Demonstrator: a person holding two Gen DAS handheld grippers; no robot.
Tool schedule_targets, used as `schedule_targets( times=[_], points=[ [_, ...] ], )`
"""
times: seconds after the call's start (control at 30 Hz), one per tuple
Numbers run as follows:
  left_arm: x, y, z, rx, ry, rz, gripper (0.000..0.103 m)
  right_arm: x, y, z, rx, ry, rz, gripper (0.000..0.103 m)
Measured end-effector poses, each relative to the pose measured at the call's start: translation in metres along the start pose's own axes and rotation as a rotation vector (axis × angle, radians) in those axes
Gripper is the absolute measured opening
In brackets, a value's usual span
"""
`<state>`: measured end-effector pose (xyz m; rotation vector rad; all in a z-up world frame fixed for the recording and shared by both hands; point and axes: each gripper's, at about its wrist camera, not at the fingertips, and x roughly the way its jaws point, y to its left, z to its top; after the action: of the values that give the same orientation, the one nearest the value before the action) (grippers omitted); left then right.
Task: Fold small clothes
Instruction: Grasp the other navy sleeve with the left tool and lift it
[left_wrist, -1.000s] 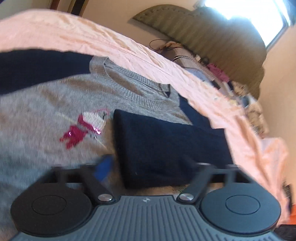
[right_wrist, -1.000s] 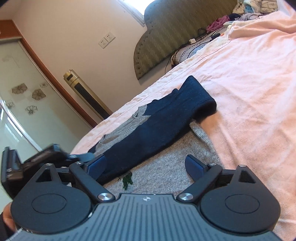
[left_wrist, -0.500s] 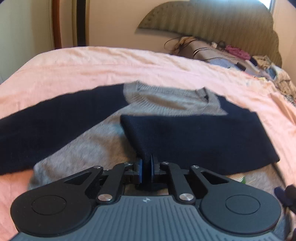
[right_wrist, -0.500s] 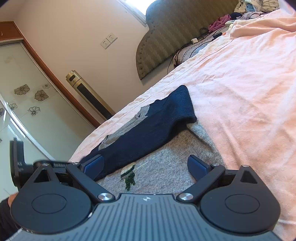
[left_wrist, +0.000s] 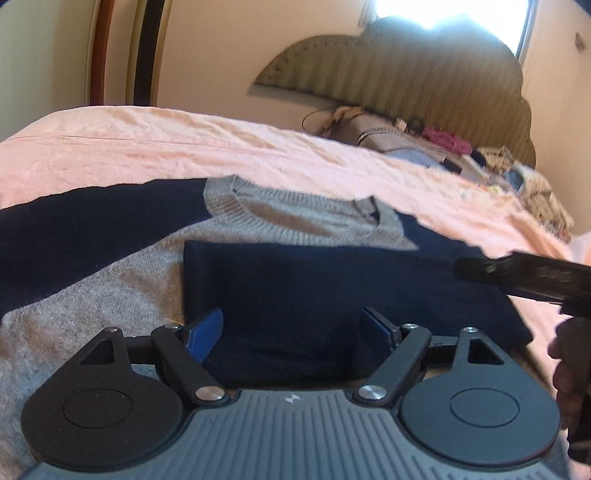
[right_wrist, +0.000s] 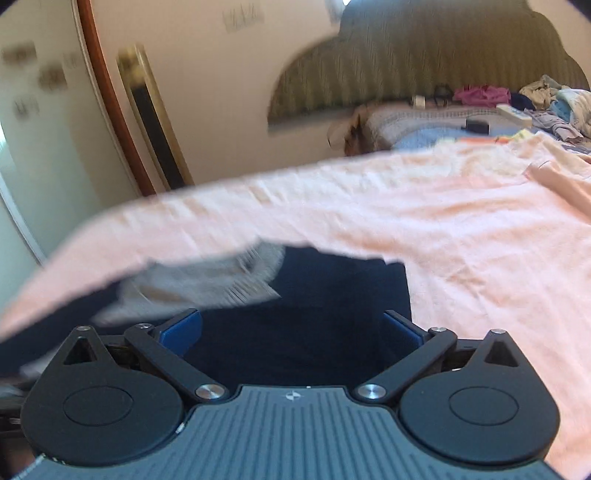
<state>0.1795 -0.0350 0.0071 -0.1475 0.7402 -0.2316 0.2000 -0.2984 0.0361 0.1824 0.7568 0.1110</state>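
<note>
A small grey sweater (left_wrist: 110, 291) with navy sleeves lies flat on the pink bedsheet (left_wrist: 184, 147). One navy sleeve (left_wrist: 332, 291) is folded across its chest; the other sleeve (left_wrist: 92, 218) stretches out to the left. My left gripper (left_wrist: 293, 332) hovers over the folded sleeve's near edge, its jaws opening, pads clear of the cloth. In the right wrist view the folded navy sleeve (right_wrist: 332, 295) and grey collar (right_wrist: 236, 280) are blurred; my right gripper (right_wrist: 291, 328) stands wide above the sleeve, jaws still opening, gripping nothing. The right gripper's body (left_wrist: 524, 277) and a hand (left_wrist: 569, 373) show at the left view's right edge.
A padded olive headboard (left_wrist: 424, 81) stands at the far end, with a pile of clothes and small items (left_wrist: 461, 151) in front of it. A tall gold-and-black floor unit (right_wrist: 155, 122) and a wooden door frame (right_wrist: 107, 99) stand by the wall.
The left gripper, pinched on the folded sleeve's edge half a second ago, has let go and spread. The right gripper swung over the sleeve, its view turning toward the headboard.
</note>
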Motion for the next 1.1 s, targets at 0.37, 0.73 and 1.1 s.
schedule_targets(
  times=[0.37, 0.73, 1.1],
  points=[
    [-0.063, 0.028, -0.017, 0.038, -0.149, 0.006, 0.082, 0.012, 0.009, -0.033, -0.144, -0.065, -0.067, 0.103],
    [-0.201, 0.314, -0.084, -0.975, -0.399, 0.268, 0.083, 0.013, 0.009, -0.032, -0.144, -0.067, -0.068, 0.103],
    [-0.186, 0.366, -0.073, -1.082, -0.494, 0.301, 0.079, 0.013, 0.010, -0.033, -0.145, -0.068, -0.068, 0.103]
  ],
)
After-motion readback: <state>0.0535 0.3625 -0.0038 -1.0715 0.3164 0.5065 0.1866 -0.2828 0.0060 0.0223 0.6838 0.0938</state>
